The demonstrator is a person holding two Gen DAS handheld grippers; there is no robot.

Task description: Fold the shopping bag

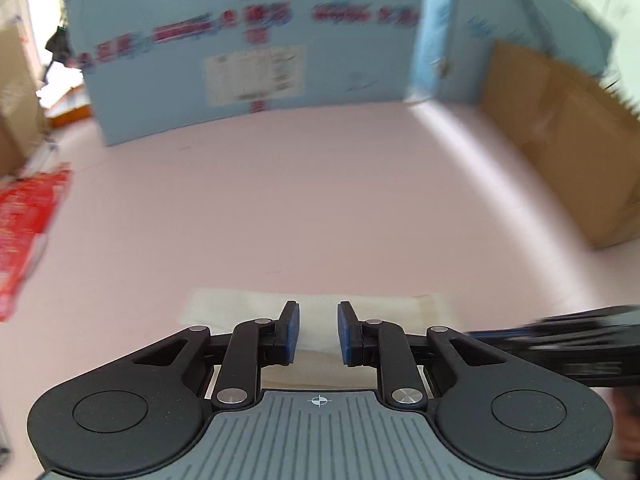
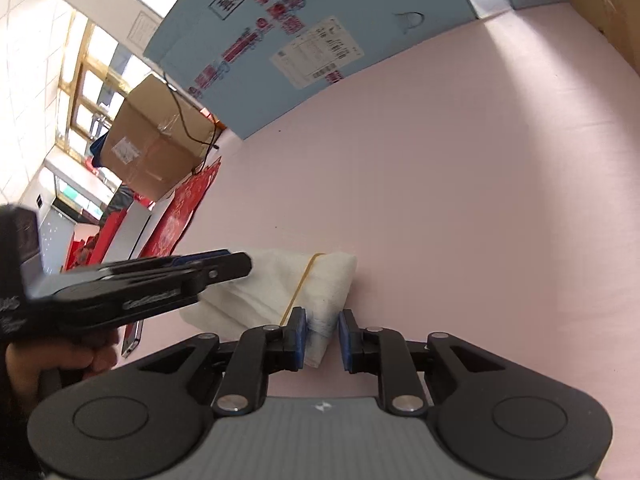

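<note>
The shopping bag [image 2: 280, 288] is a white folded bundle with a yellow band around it, lying on the pink table [image 2: 440, 200]. In the left wrist view the bag [image 1: 320, 312] lies flat just under and ahead of my left gripper [image 1: 318, 332], which is open and empty with its blue pads apart. My right gripper [image 2: 322, 338] is open over the bag's near corner, not closed on it. The left gripper [image 2: 224, 266] shows from the side in the right wrist view, above the bag's left part. The right gripper [image 1: 560, 336] shows blurred at the right of the left wrist view.
A large blue board with red print [image 1: 248, 48] stands at the table's back. A brown cardboard box [image 1: 560, 140] stands at the right; another box [image 2: 156, 140] and red printed packaging [image 1: 24, 216] are at the left. A phone [image 2: 132, 338] lies by the hand.
</note>
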